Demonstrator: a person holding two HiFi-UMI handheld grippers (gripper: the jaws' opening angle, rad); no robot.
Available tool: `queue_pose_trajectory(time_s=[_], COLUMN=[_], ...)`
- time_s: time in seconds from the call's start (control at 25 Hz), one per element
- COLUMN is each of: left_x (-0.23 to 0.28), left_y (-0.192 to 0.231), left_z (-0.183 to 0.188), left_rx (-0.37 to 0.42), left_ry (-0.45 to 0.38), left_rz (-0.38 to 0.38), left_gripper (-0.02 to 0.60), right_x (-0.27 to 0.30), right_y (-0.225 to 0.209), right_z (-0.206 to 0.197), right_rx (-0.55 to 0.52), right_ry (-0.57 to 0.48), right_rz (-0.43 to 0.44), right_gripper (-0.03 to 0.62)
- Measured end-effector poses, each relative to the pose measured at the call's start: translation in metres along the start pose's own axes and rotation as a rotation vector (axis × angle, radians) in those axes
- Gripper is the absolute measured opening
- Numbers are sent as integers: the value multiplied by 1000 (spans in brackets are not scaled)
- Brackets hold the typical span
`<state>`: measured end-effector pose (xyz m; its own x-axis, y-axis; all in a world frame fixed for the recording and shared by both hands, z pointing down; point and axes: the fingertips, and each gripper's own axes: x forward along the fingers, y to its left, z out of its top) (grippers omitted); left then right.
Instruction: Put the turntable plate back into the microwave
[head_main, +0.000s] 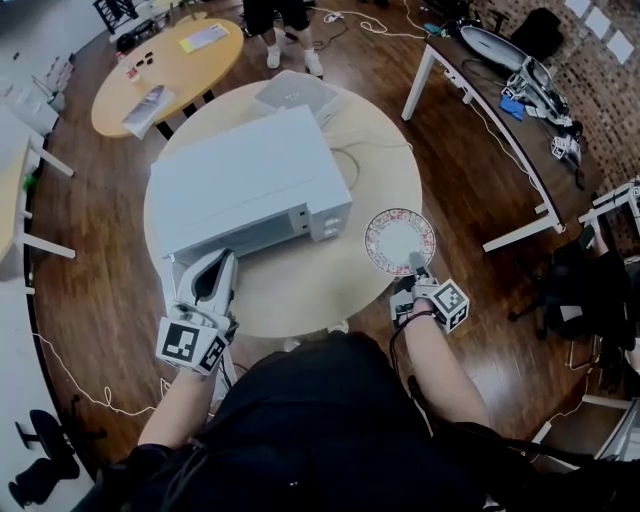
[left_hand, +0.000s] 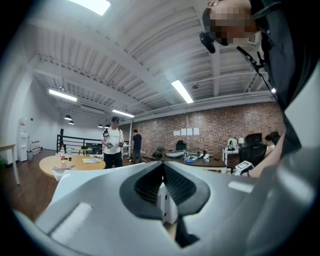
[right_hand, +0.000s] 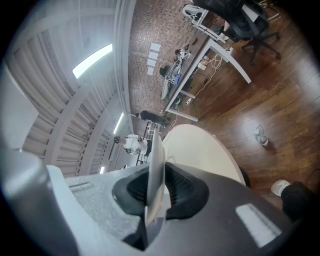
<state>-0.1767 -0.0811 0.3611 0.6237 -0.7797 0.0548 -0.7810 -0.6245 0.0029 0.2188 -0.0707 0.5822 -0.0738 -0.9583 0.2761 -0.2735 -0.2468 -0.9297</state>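
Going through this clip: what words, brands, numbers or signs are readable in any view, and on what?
No text is readable in any view.
Microwave: no legible brand or button labels.
Sheets on the brick wall: too small.
Papers on the yellow table: too small.
Marker cubes: black-and-white square patterns, no words.
Plate: patterned rim, no lettering.
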Motion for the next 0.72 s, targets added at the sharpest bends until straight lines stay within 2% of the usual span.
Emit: queue_pose_trajectory(time_s=[0.72], left_x=[-41], left_y=[13], left_z=[3], left_rx=[-10], left_ry=[-20], left_rz=[63], left_gripper=[6], right_x=[-4], right_y=[6], right_z=[-37], right_rx=[-16], right_ry=[60], right_rz=[3], right_gripper=[34])
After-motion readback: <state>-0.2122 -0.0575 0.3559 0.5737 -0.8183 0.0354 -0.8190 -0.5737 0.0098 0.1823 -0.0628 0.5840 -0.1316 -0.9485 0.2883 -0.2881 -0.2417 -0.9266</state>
